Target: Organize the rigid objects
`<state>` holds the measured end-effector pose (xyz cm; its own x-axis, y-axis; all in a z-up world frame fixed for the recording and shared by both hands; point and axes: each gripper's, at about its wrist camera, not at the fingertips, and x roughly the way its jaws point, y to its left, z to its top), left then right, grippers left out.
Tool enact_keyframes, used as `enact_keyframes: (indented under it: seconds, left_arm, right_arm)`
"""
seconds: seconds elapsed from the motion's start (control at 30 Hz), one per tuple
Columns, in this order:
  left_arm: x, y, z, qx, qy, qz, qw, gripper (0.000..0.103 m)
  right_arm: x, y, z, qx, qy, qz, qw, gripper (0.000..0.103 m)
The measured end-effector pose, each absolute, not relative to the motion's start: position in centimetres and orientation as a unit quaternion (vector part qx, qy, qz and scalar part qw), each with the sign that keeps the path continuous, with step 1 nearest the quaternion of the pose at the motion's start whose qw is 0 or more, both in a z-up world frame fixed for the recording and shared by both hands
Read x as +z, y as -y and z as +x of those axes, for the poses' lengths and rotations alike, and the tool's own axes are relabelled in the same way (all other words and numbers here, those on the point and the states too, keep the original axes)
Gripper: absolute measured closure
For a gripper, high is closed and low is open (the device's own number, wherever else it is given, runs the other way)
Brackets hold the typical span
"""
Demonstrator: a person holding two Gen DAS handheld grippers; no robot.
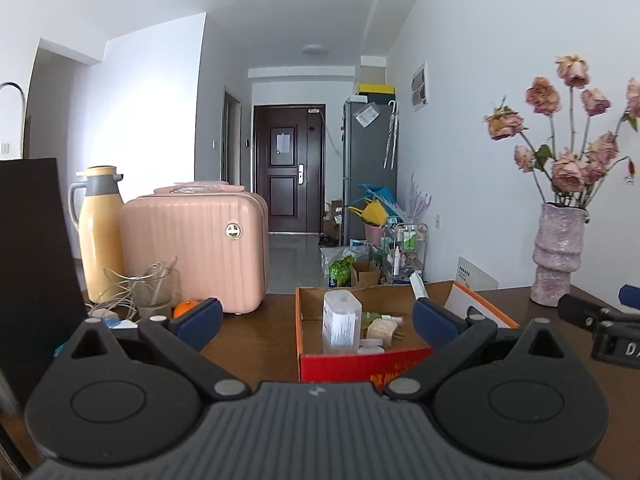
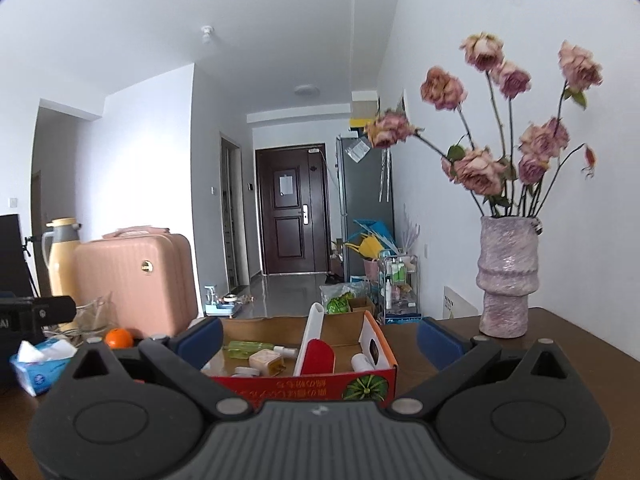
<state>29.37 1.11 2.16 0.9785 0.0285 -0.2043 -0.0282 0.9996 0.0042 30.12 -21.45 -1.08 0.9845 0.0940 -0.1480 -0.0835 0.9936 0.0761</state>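
We are looking from left to right across the brown wooden table, and at the far left we are seeing a yellow thermos jug with a grey collar, smooth and probably slippery, next to the pink ribbed suitcase, which is hard-shelled. In front of them a glass cup is holding loose white cable, and a small orange is lying just beside a soft tissue pack. Our left gripper is hanging with its blue pads wide apart and nothing between them. In the middle the cardboard box is standing open, and the rigid objects are lying inside it: a translucent white container standing upright (we judge it light and stiff, best taken across its flat sides), a green bottle lying on its side, a squarish amber glass bottle that we think is fragile and smooth, so a grip on its body low down seems safest, and a red and white flat tool leaning upright. Our right gripper is also spread wide and empty, facing the box. At the far right a rough purple ceramic vase with dried roses is standing well apart from the box, top-heavy in our judgement.
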Motion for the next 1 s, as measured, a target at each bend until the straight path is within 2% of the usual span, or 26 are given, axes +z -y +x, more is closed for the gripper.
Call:
enact_keyframes:
  seconds: [0.47,1.0]
  left_arm:
    - [0.7,-1.9,17.4,0.000,-0.096,0.006,0.995,0.000]
    - [-0.2,-2.1,11.2,-0.011,-0.099,-0.003,0.995,0.000]
  right_arm:
    - [-1.4,21.9,16.7,0.051,-0.065,0.021,0.996,0.000]
    - [-2.6,22.0,11.3,0.061,-0.078,0.037,0.994,0.000]
